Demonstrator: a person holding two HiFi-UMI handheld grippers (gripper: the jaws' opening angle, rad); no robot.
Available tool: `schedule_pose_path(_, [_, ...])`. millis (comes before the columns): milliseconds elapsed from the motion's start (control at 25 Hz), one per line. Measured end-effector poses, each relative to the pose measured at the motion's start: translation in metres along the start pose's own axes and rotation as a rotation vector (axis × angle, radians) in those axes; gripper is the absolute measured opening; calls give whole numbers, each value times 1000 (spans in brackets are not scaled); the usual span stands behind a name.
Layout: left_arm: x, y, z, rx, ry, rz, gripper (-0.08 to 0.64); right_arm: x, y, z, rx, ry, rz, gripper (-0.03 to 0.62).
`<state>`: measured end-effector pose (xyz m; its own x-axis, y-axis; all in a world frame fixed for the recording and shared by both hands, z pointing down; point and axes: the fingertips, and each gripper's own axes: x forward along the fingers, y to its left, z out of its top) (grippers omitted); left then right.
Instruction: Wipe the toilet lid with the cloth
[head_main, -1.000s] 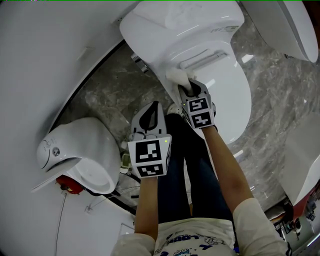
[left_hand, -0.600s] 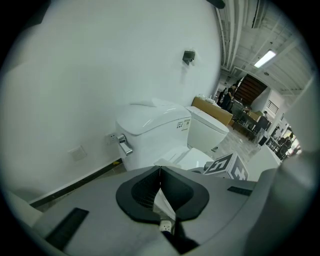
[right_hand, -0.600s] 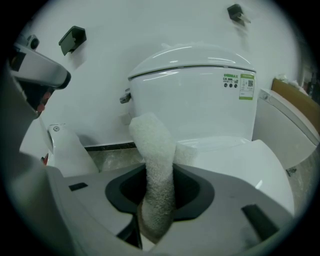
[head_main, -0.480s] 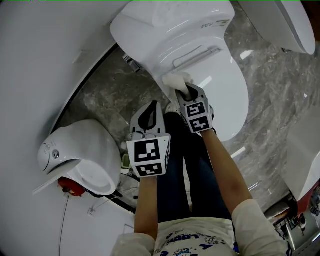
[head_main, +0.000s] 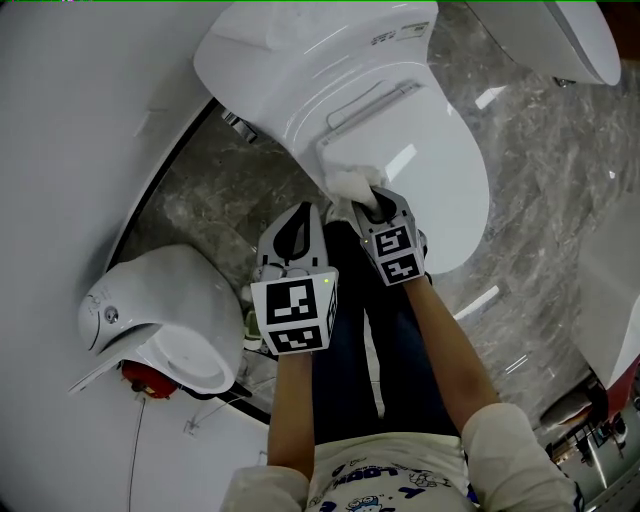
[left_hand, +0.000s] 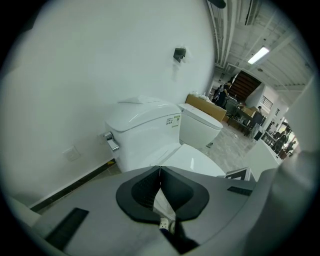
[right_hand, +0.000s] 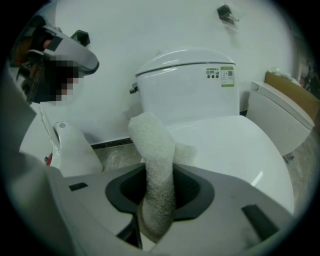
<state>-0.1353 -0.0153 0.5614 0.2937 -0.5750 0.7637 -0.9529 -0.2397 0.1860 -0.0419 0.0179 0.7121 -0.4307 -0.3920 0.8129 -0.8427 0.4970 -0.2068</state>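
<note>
— Cloth (right_hand: 155, 150) position?
— Pinched in the right gripper (head_main: 374, 200), at the toilet lid's (head_main: 445, 160) edge near the hinge. Left gripper (head_main: 306, 215) is pressed together, empty.
— Advice?
— Press flat; overlap strokes.

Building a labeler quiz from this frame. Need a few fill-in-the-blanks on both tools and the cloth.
1. The right tool is shut on a white ____.
2. The left tool is shut and holds ____.
3. In the head view the cloth sits at the edge of the toilet ____, in front of the tank.
Missing words: cloth; nothing; lid.
</note>
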Motion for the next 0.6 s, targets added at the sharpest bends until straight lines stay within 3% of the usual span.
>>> schedule_pose_path(600, [9, -56, -9, 70, 22, -62, 5, -44, -8, -70, 60, 15, -4, 118])
